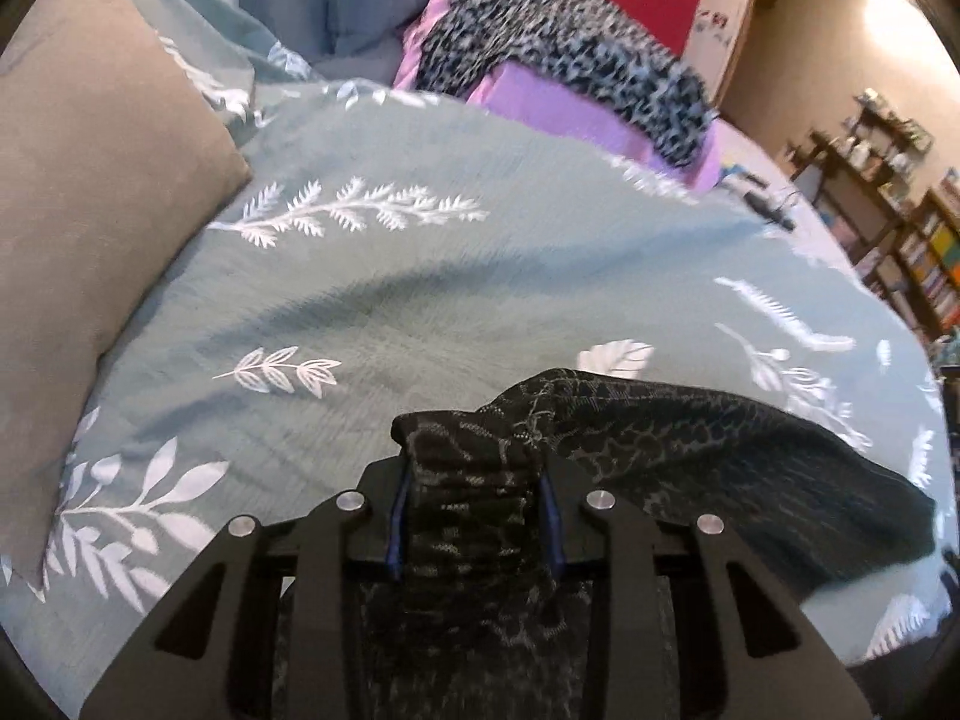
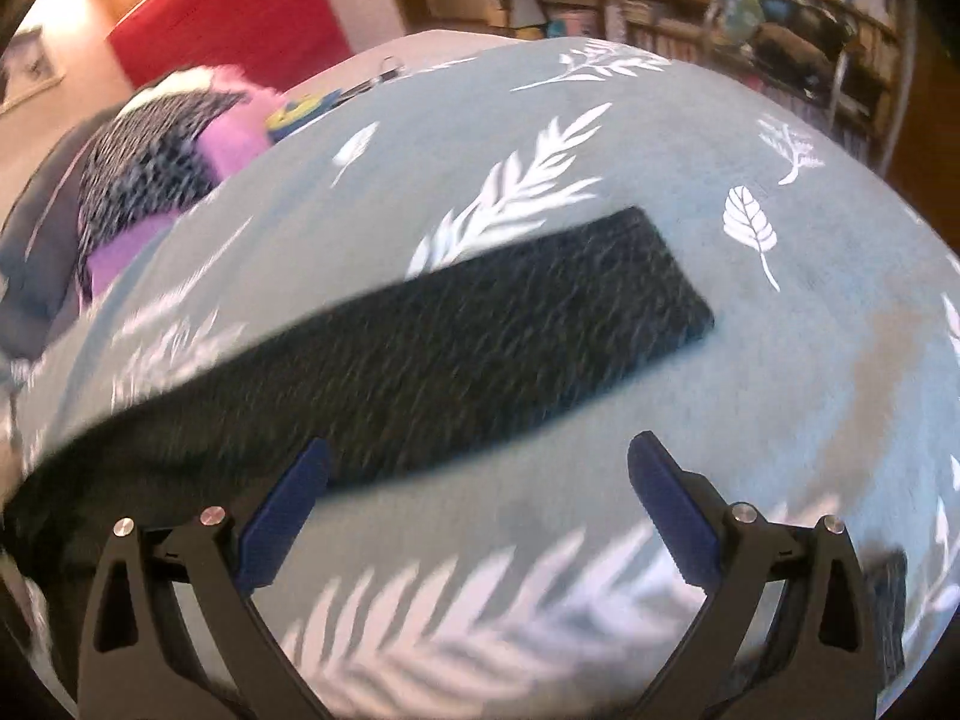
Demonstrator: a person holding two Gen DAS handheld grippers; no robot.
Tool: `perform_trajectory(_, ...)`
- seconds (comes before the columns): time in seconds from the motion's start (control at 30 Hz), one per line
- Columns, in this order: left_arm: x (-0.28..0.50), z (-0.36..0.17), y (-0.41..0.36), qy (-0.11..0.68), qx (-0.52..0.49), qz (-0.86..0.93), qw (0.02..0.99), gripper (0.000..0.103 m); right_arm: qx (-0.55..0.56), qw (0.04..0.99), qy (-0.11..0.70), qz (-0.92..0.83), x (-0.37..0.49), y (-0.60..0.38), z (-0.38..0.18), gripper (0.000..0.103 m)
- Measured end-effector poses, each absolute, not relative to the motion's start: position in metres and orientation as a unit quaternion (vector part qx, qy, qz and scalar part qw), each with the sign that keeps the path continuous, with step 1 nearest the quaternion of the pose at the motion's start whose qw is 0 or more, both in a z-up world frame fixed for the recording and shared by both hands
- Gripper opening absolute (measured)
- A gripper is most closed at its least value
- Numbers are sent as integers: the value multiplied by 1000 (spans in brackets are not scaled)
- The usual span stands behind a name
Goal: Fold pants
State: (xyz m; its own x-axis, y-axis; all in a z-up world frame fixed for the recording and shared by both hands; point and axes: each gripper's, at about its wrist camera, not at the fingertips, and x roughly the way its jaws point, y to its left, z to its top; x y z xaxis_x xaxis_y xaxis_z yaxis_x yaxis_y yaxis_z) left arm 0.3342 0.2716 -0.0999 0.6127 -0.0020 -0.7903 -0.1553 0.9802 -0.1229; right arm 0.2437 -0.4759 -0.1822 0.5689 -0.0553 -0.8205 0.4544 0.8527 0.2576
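Pants (image 2: 456, 336) lie stretched along bed (image 2: 810, 360); left hand-held gripper (image 1: 474, 498) clenched on bunched end, likely for folding over. Right hand-held gripper (image 2: 480, 498) released, hovers beside leg.

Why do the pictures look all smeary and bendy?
Right wrist view: motion blur streaks the pants and bedspread; the fisheye lens bulges the bed. Left wrist view: sharper near the left gripper, but the far purple pile is smeared.
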Motion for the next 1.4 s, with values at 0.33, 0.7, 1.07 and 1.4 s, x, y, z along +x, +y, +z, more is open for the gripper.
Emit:
perform_trajectory(0.33,245,-85,272,432,-105,25,895,32,298,824,448,-181,314,-543,-205,100)
perform_trajectory(0.7,187,-95,284,446,-155,39,881,32,357,772,478,-221,373,-574,-237,85)
perform_trajectory(1.07,195,-79,299,429,-185,34,884,32,359,780,457,-229,330,-595,-218,4)
perform_trajectory(1.4,176,-58,327,400,-239,9,885,32,359,828,376,-212,203,-589,-140,4)
